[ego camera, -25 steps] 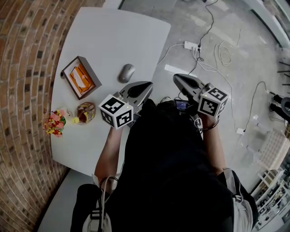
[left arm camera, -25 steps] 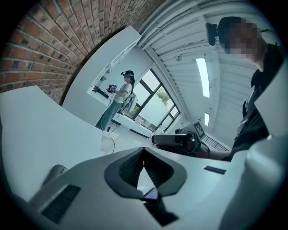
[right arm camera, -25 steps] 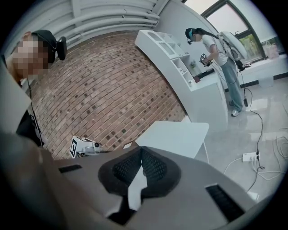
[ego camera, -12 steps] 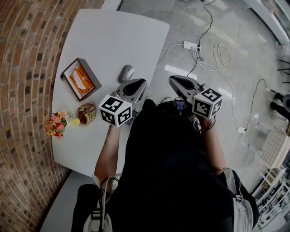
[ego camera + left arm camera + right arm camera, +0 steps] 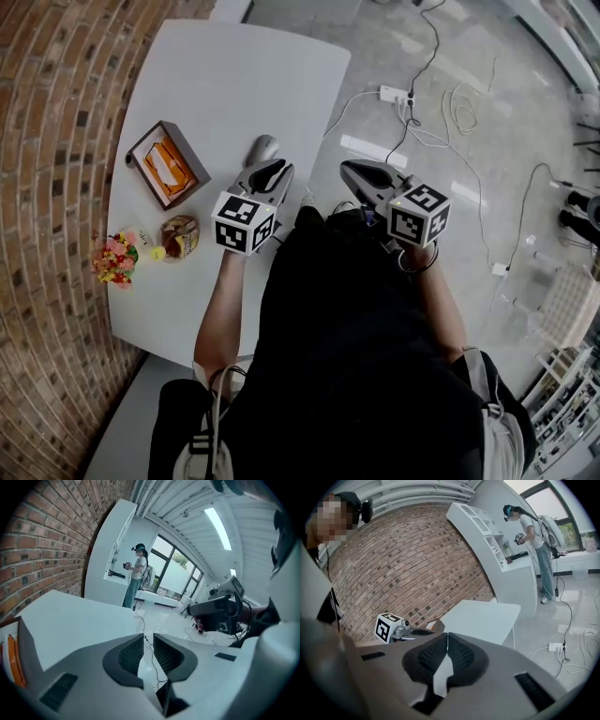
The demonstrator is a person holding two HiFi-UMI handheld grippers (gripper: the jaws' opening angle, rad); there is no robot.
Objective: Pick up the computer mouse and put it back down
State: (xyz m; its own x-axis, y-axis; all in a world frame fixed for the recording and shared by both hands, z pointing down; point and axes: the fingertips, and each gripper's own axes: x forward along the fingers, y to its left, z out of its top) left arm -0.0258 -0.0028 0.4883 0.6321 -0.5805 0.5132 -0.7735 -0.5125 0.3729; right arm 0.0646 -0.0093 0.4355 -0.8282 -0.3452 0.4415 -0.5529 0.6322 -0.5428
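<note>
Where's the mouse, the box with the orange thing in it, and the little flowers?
Grey oval computer mouse (image 5: 262, 147): head view, on its rounded top.
Brown open box (image 5: 190, 150): head view, on its right rim.
Small bunch of pink and yellow flowers (image 5: 112, 255): head view, on the blossoms.

Cannot see the near end of the computer mouse (image 5: 263, 146) in the head view, covered there by the tip of the left gripper (image 5: 270, 170), jaws just opened a slit with nothing between; cannot tell whether touching or apart. Cannot follow the table's (image 5: 216, 84) near edge under the forearm (image 5: 223, 309) and dark top (image 5: 347, 319). Too small to tell: contents of the open box (image 5: 167, 161) and of the round packet (image 5: 178, 234). Cut off at the left gripper view's left edge, most of that box.
</note>
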